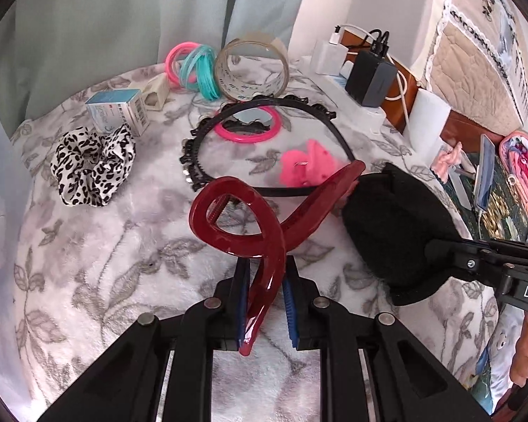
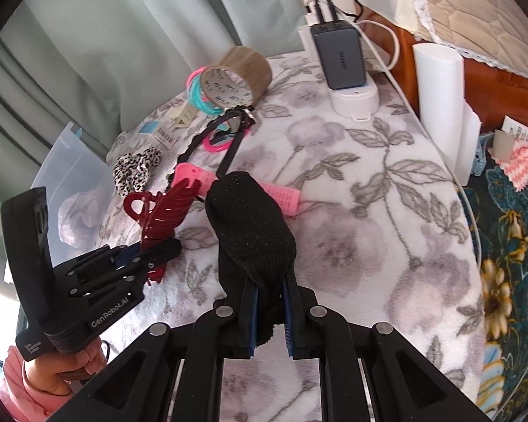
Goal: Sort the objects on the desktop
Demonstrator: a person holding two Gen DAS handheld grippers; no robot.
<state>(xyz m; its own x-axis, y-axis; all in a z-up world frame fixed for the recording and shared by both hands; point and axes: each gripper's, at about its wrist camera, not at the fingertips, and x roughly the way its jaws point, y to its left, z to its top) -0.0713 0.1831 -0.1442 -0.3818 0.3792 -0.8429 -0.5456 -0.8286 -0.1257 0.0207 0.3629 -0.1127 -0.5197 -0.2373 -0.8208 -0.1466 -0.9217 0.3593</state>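
Observation:
My left gripper [image 1: 265, 302] is shut on a dark red hair claw clip [image 1: 250, 218] and holds it above the floral blanket [image 1: 123, 281]. The clip also shows in the right wrist view [image 2: 158, 214]. My right gripper [image 2: 269, 311] is shut on a black knit cloth [image 2: 250, 225], which also shows in the left wrist view [image 1: 397, 225] just right of the clip. On the blanket lie a black headband [image 1: 264, 105], a pink ring [image 1: 250, 133], a pink clip [image 1: 306, 168], a leopard scrunchie [image 1: 91, 165], a tape roll [image 1: 253, 66] and pink and teal bangles [image 1: 193, 66].
A small blue-white box [image 1: 118, 112] and a cream plug [image 1: 155, 91] sit at the back left. A charger block on a power strip [image 2: 341, 59] and a white cylinder [image 2: 440, 81] stand at the right edge. A clear plastic bin [image 2: 74, 190] is left of the table.

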